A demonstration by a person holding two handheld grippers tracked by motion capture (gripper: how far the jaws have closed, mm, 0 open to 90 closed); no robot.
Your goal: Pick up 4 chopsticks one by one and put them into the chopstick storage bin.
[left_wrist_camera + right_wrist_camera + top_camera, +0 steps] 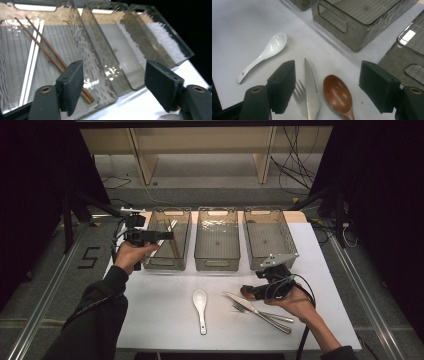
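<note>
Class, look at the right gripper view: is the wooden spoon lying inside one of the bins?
No, the wooden spoon lies on the white table beside the knife, outside the bins.

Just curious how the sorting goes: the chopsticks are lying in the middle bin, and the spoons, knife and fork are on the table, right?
Not quite: the chopsticks lie in the left bin, as the high view shows. The middle bin holds none. The rest is right.

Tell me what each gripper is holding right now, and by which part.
Nothing is held. The left gripper hangs open over the left bin with the chopsticks inside. The right gripper stands open above the wooden spoon.
</note>
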